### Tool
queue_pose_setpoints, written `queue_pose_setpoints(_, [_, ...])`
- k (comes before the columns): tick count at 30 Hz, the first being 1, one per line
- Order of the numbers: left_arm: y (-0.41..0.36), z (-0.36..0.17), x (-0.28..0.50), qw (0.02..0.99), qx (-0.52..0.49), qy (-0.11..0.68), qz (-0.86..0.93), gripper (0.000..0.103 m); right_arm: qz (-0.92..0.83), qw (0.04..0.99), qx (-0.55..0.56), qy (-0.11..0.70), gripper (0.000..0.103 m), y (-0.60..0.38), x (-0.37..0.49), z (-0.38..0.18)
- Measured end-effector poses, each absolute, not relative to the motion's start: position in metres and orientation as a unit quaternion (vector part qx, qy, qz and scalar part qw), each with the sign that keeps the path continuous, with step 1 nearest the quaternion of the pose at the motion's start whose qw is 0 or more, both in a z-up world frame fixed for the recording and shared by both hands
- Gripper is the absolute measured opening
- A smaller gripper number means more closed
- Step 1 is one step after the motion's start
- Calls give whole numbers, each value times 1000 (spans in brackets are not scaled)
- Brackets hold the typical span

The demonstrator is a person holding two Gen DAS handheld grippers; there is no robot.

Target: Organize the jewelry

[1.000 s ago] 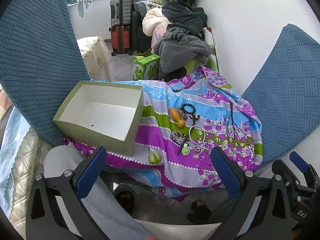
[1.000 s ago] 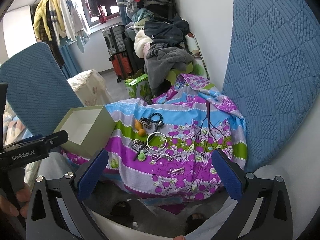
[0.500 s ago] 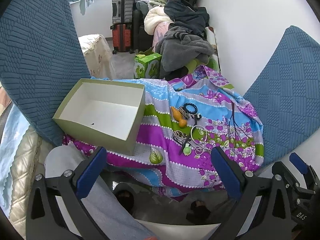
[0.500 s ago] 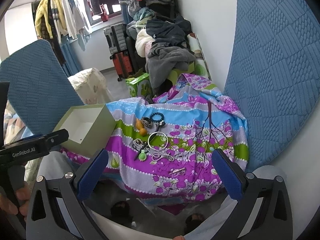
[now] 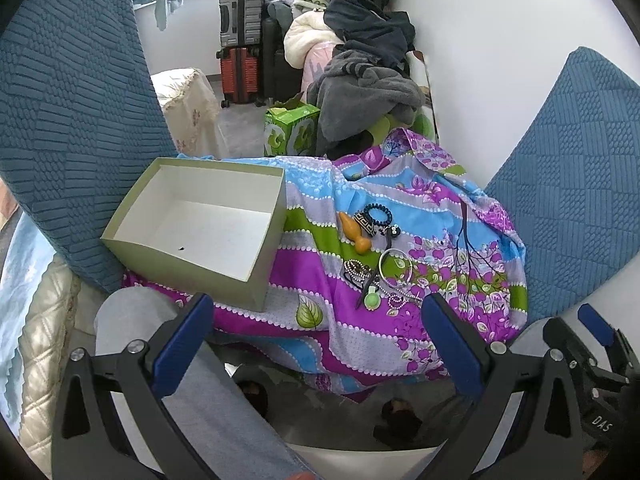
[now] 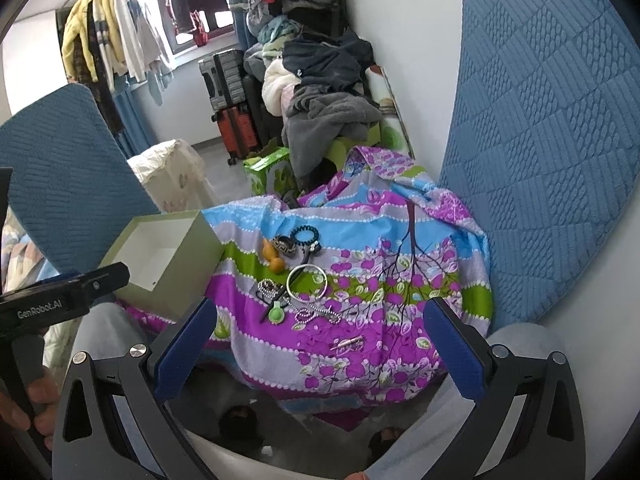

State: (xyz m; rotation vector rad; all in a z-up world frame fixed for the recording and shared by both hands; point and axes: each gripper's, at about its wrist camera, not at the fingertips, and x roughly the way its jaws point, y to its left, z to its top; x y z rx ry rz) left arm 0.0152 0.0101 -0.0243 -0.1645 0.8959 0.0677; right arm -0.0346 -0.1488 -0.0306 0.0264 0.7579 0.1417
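An open pale green box (image 5: 200, 224) (image 6: 168, 256) with a white, bare inside rests on the left of a colourful floral cloth (image 5: 400, 320) (image 6: 380, 304). To its right lies a small heap of jewelry: an orange gourd pendant (image 5: 354, 232) (image 6: 272, 258), a dark bead bracelet (image 5: 378, 214) (image 6: 305, 235), a silver bangle (image 5: 396, 268) (image 6: 307, 280), a green pendant (image 5: 372, 301) (image 6: 277, 314) and bead chains (image 5: 356, 270) (image 6: 266, 290). My left gripper (image 5: 316, 332) and right gripper (image 6: 318, 336) both hover open, short of the cloth, holding nothing.
Blue quilted chair backs (image 5: 68, 120) (image 6: 540, 140) flank the cloth on both sides. Behind are suitcases (image 5: 240, 64), a green carton (image 5: 290, 128) and a pile of clothes (image 5: 360, 72) against a white wall. A person's knees (image 5: 132, 320) sit below the grippers.
Both views have shifted slightly, and the left one now sits a little closer to the box and jewelry. Nothing on the cloth has moved. Both grippers stay open.
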Motion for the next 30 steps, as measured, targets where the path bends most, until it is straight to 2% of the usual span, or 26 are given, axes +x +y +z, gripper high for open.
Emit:
queue_pose_setpoints(15, [22, -31, 19, 899, -76, 430, 32, 103, 70, 924, 11, 376, 103, -147, -31, -42])
queue_pose_setpoints(30, [-2, -69, 91, 908, -37, 416, -13, 103, 99, 928, -1, 359, 103, -150, 15, -100])
